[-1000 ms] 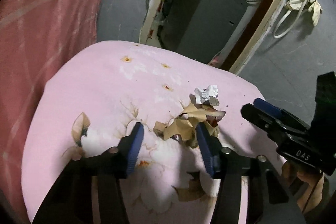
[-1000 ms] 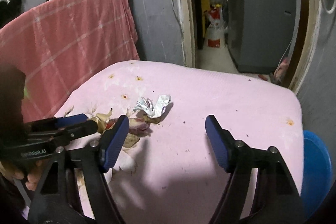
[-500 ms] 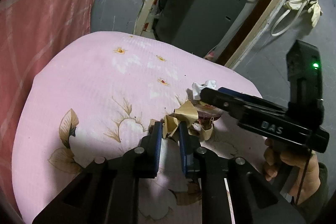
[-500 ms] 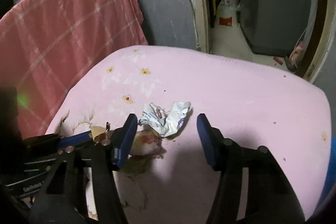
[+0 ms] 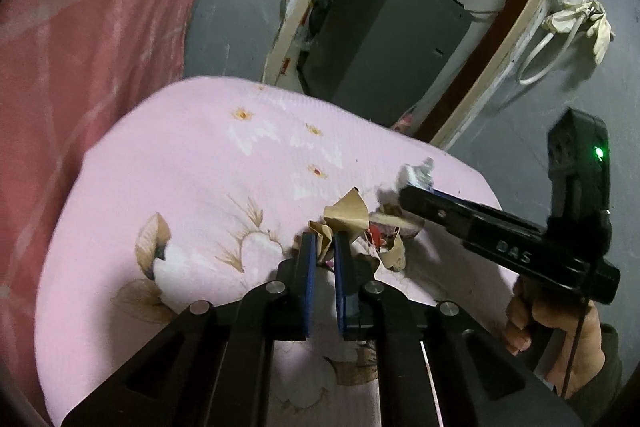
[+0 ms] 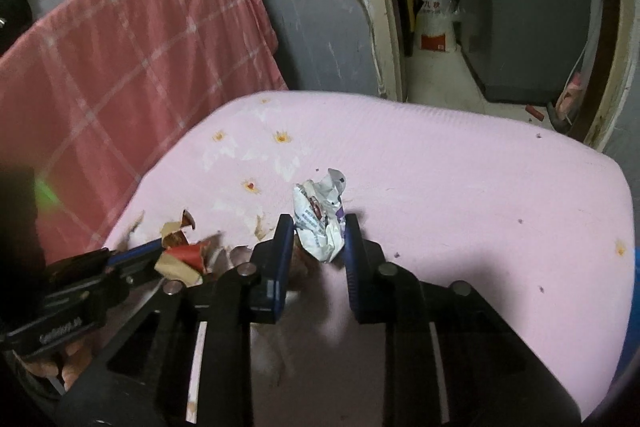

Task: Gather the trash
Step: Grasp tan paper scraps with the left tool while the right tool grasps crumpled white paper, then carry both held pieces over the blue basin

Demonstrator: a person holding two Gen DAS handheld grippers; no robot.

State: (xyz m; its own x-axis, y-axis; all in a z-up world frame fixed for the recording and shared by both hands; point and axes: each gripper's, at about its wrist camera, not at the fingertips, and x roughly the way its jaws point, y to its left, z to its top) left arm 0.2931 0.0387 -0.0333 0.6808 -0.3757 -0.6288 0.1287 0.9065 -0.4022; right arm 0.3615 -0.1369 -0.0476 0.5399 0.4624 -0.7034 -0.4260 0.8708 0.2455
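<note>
Both jaws just closed: left gripper (image 5: 324,247) now pinches brown paper scrap (image 5: 348,213) at its tips; right gripper (image 6: 318,241) narrowed onto crumpled wrapper (image 6: 320,217). Both ready to lift.

Both grippers sit over the cushion (image 6: 460,195), the left gripper (image 5: 323,247) to the left of the right gripper (image 6: 316,239); between the left one's jaws, a strip from the heap of torn paper scraps (image 5: 352,223), which lies on the cushion just ahead; the crumpled wrapper (image 6: 320,215) stands between the right one's jaws, just right of and beyond the scraps; left of the cushion hangs a draped cloth (image 6: 120,59); behind it, a doorway with a cabinet (image 6: 532,11) inside; a sack (image 6: 434,19) stands left of that cabinet.
</note>
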